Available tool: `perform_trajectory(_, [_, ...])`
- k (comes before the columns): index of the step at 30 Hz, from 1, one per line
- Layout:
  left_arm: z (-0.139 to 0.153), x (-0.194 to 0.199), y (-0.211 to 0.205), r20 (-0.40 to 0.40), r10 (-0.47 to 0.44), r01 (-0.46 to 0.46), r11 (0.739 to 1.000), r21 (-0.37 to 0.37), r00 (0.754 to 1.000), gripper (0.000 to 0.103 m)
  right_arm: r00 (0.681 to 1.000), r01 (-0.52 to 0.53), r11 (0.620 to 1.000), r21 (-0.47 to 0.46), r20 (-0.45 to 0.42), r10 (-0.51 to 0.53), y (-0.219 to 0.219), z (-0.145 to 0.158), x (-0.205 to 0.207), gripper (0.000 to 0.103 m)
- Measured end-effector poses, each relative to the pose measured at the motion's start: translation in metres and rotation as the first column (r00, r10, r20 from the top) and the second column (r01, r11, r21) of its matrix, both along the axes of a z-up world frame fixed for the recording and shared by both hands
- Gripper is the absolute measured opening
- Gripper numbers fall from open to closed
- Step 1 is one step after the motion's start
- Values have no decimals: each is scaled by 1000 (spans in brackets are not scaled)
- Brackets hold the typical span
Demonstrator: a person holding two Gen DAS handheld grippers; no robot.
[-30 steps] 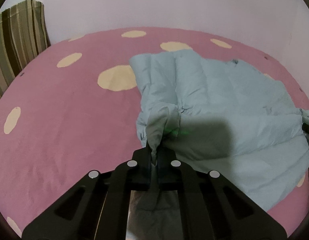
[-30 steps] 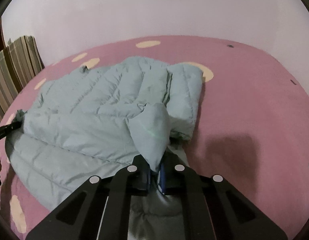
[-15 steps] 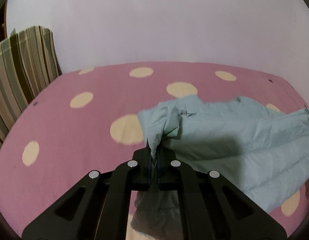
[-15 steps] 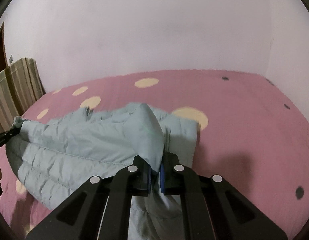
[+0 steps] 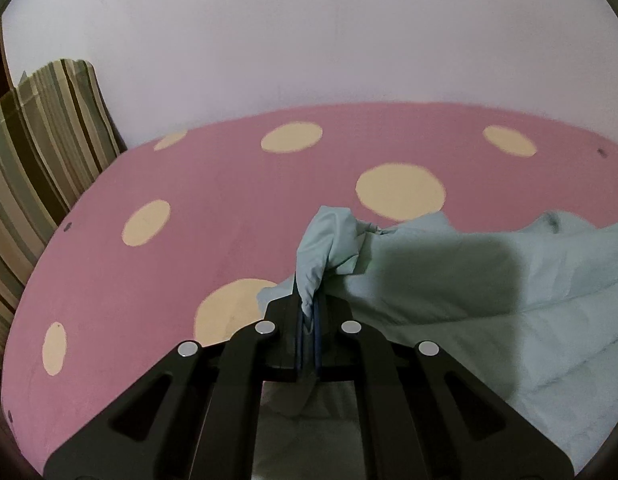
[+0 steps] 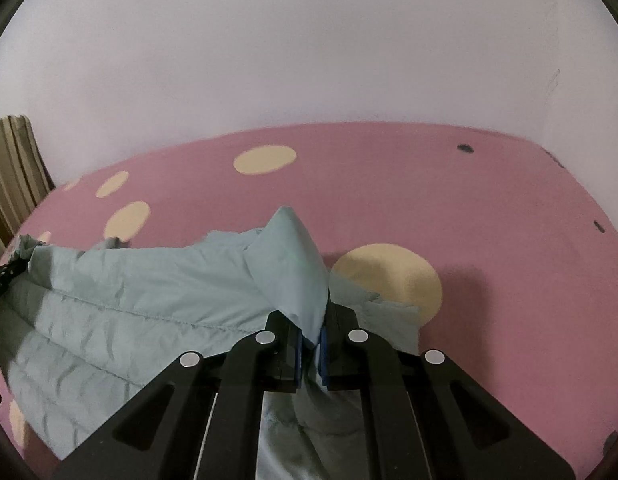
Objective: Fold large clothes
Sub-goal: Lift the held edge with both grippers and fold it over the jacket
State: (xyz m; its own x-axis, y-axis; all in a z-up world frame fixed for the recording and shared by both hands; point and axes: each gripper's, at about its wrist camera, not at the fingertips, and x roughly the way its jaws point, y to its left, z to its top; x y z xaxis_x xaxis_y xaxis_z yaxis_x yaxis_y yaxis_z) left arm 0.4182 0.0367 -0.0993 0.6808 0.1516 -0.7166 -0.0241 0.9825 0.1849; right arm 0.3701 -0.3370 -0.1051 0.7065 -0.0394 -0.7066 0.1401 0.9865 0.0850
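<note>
Pink bedsheet [image 5: 213, 200] with cream dots, pale wall [image 5: 309, 40] behind. Left tongs [image 5: 307, 316] clenched on bunched corner of pale blue quilted jacket [image 5: 489, 300], fabric pinched between blue pads. Right tongs [image 6: 311, 334] clenched on another raised fold of same jacket [image 6: 129, 300]. Jacket lifted at both grips, remainder sagging onto bed between tongs. Striped cushion [image 5: 37, 152] at left edge, upright against wall.

No readable text, labels, brands or numbers in either wrist view.
</note>
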Motion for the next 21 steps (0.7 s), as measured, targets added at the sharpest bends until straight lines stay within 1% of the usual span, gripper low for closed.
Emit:
perform_trajectory(6, [-41,28,-5,-66,9,-7,1000,29,998,4,998,10,1000,-8,-67,-10,-4,-36,27,6])
perform_trajectory(8, [-52,33,-7,-72,16,-13,999,39,997,4,996,15,1000,-7,-92,-16,-4,-47,34,6])
perform_trajectory(11, [-59,37,-11,-67,29,-25,998,52,997,5,991,20,1000,-23,-134,-23,-2,-63,41,6])
perform_trajectory(14, [-68,40,-12,-65,32,-28,998,59,997,7,988,20,999,-33,-152,-25,0,-72,45,7])
perform_trajectory(18, [-76,43,-9,-65,35,-32,999,44,997,9,988,24,1000,-5,-152,-25,-3,-79,46,7])
perform_trajectory(21, [-81,44,-11,-56,33,-30,998,53,998,9,989,27,1000,10,-142,-26,-4,-81,47,7])
